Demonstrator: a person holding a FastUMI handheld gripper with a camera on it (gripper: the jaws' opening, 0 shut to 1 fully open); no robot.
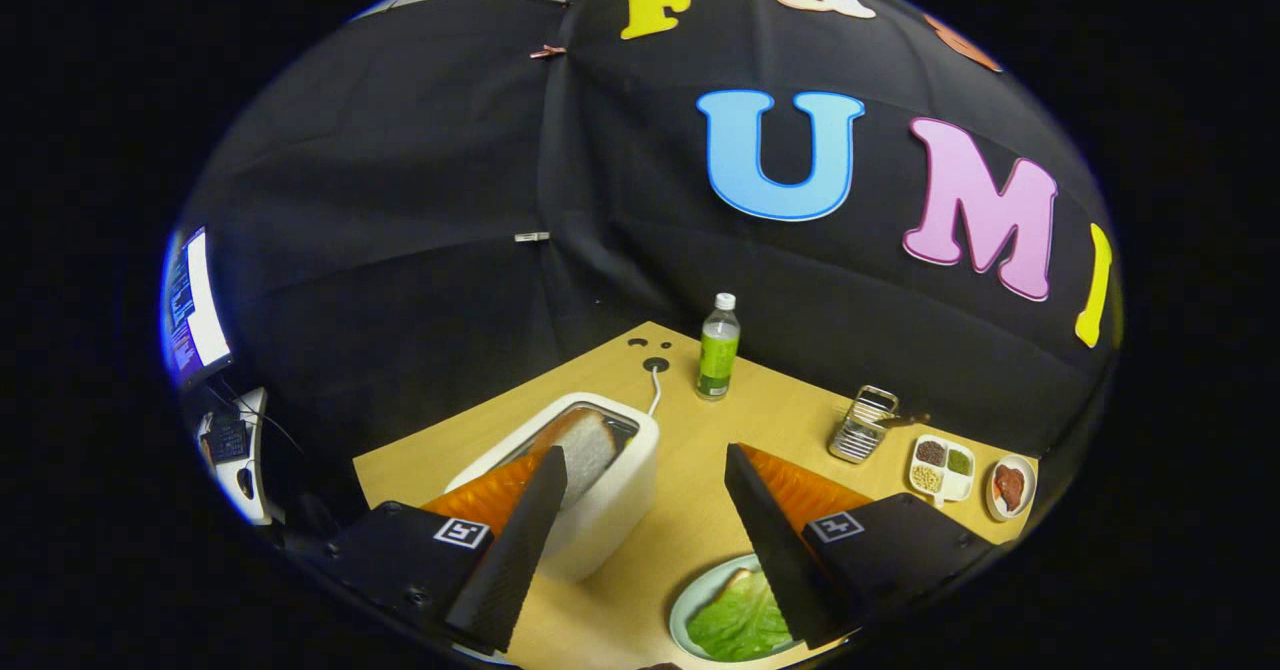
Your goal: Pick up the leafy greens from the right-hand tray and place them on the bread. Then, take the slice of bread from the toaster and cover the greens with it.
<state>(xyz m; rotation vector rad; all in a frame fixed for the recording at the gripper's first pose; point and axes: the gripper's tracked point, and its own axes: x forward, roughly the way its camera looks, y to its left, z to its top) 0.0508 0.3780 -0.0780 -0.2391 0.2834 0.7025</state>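
green lettuce (738, 622) on plate (690, 600) between spread jaws; bread slice (585, 442) in toaster (600, 510) beyond left finger

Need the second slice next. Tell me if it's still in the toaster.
In: the bread stands in the toaster slot, the open gripper holding nothing.

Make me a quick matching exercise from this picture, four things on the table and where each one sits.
Things:
1. slice of bread
2. leafy greens
3. bottle
4. gripper

Places:
A. on the plate, over the bread below the open fingers
B. upright at the far edge of the table
C. standing in the white toaster
D. open, fingers spread above the table, holding nothing

Pairs: 1-C, 2-A, 3-B, 4-D
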